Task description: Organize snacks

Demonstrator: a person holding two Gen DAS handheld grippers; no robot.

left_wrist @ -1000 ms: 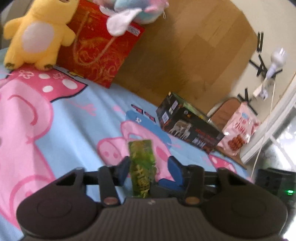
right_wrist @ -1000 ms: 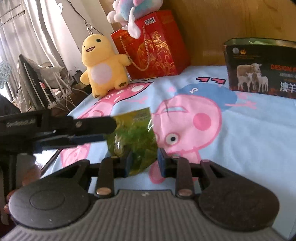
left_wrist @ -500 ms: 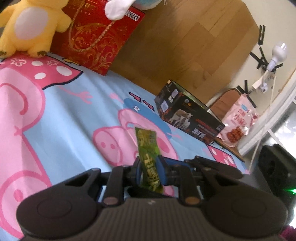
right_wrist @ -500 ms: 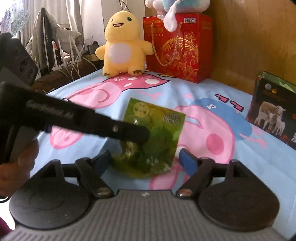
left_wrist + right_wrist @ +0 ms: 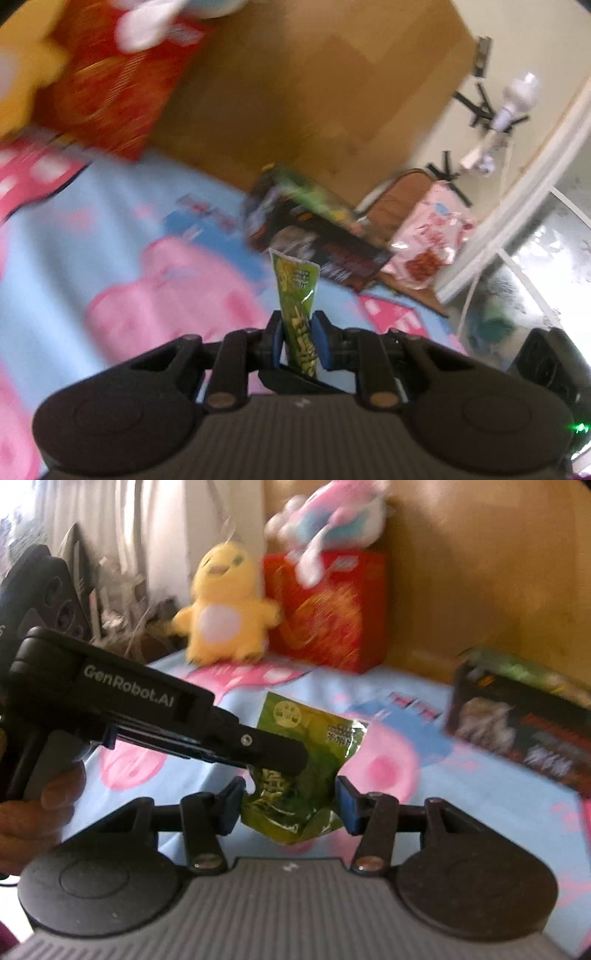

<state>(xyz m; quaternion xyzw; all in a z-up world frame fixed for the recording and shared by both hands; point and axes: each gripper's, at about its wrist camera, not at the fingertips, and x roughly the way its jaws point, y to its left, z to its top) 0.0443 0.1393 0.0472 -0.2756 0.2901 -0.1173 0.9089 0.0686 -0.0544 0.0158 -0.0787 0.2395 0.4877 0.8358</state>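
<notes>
left gripper [image 5: 299,341] clamped on green snack packet [image 5: 297,295], long axis pointing toward the open black box [image 5: 314,236] at frame centre; right gripper [image 5: 290,806] apart, flanking the packet without contact.

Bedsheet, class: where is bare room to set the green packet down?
Free: bedsheet before the black box, and the stretch between yellow plush and green snack packet. Crowded: the back, with red gift bag.
</notes>
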